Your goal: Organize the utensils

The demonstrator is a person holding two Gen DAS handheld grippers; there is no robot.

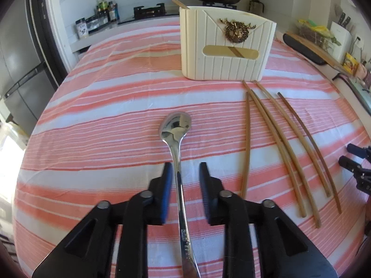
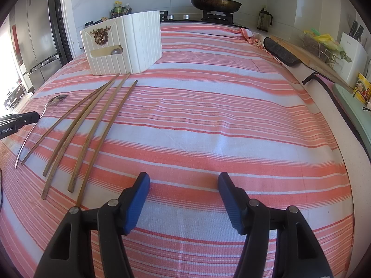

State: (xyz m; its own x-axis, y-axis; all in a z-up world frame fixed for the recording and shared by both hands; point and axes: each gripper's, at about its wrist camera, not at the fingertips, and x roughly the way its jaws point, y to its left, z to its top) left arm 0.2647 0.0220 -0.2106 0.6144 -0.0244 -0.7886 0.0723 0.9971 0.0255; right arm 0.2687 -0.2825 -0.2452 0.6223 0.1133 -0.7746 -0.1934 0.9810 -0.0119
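Note:
A steel spoon point(image 1: 177, 127) lies on the striped cloth with its handle running back between the jaws of my left gripper point(image 1: 185, 166). The jaws stand apart: the handle is close beside the left pad point(image 1: 167, 180) and well clear of the right one. Several bamboo chopsticks point(image 1: 278, 139) lie to the spoon's right, in front of the cream utensil holder point(image 1: 222, 53), which has chopstick ends point(image 1: 179, 3) sticking out of its top. My right gripper point(image 2: 183, 177) is open over bare cloth, right of the chopsticks point(image 2: 92, 125). From this side the spoon point(image 2: 59, 98) lies far left, under the left gripper's fingers point(image 2: 23, 118).
A stove with a lidded pan point(image 2: 214, 2) stands behind the table. Sauce bottles point(image 1: 105, 9) are at the back left, with a fridge point(image 1: 20, 58) on the left. A cutting board point(image 2: 301, 53) and a knife block point(image 2: 352, 53) line the right counter.

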